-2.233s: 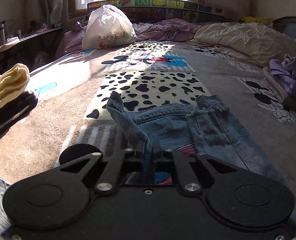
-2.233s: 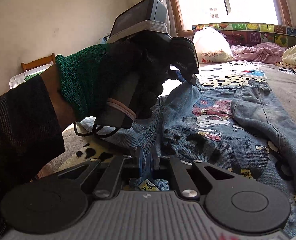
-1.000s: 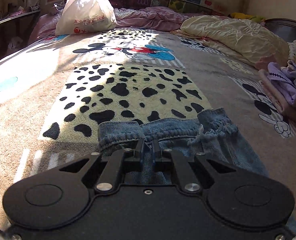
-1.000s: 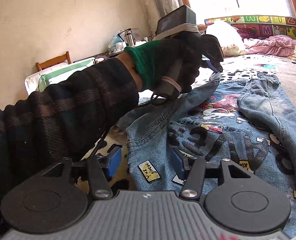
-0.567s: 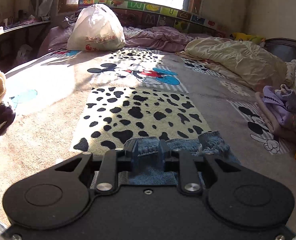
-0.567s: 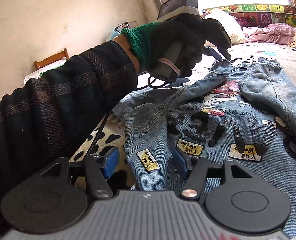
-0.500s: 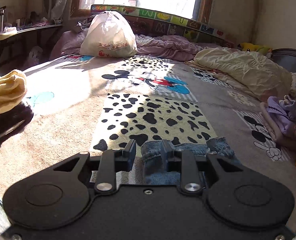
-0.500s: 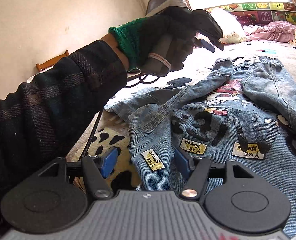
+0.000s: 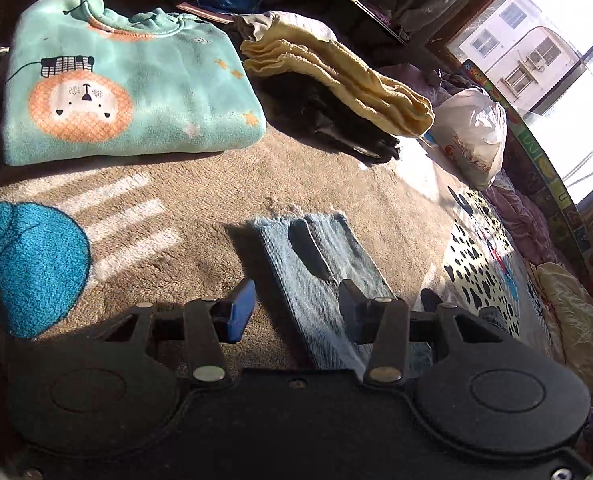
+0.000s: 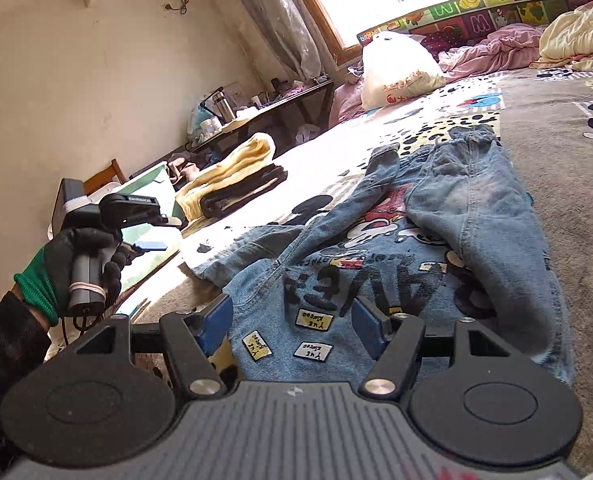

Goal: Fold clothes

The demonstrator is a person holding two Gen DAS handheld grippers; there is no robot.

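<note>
Denim jacket point(image 10: 436, 264), pale blue with cartoon prints, lies spread on the plush printed bed blanket point(image 10: 568, 152), one frayed sleeve point(image 9: 316, 256) stretched out flat. The left gripper point(image 9: 294, 310) hovers over that sleeve, jaws opening, pads clear of the cloth. The right gripper point(image 10: 292, 326) sits at the hem, jaws spread, nothing pinched. Bare blanket lies right of the jacket. A folded teal fleece top point(image 9: 116, 80), a folded yellow towel point(image 9: 336, 68) on dark clothes and a white plastic bag point(image 10: 396, 64) crowd the left side. Hem patches point(image 10: 314, 320) read "Yue Kinoo".
</note>
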